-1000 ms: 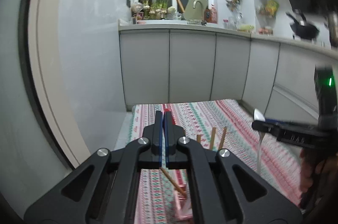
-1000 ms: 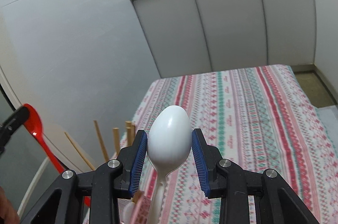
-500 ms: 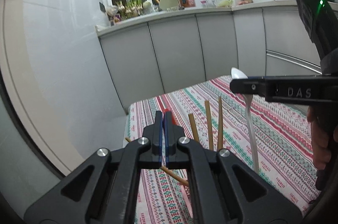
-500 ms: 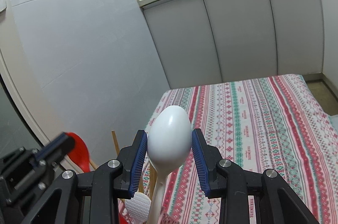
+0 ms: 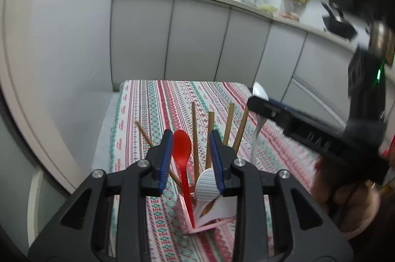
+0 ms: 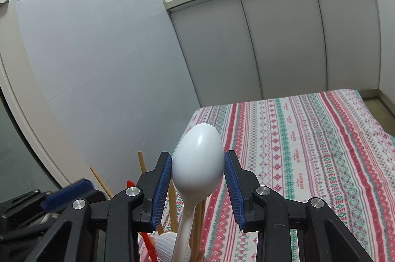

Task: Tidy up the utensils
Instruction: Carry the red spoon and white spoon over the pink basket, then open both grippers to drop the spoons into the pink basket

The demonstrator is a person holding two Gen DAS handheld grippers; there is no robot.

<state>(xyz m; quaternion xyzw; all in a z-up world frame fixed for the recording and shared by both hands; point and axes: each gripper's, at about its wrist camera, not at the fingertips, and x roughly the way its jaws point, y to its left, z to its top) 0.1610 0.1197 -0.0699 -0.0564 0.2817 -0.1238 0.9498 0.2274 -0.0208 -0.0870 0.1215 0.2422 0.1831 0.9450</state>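
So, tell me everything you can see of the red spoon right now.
The red spoon looks like glossy plastic: an oval bowl on a thin straight handle. It stands nearly upright, bowl up, handle down in the pink holder beside the chopsticks. The left gripper has just opened; its pads flank the bowl without pressing it.

Left claw (image 5: 190,150): matte black angular frame, triangular cut-outs in both arms, four round silver screw heads at linkage pivots. Fingers (image 5: 166,158) faced with blue ribbed pads.

Right claw (image 6: 198,178): same build; black linkage, four silver screw heads, blue ribbed pads on fingers (image 6: 161,185). Seen side-on from left camera: long black bar body, raised lettering on flank, blurred, unreadable. Black housing above rear end, small green indicator light lit.

Person's hand (image 5: 345,197) on rear grip; what is worn not discernible.
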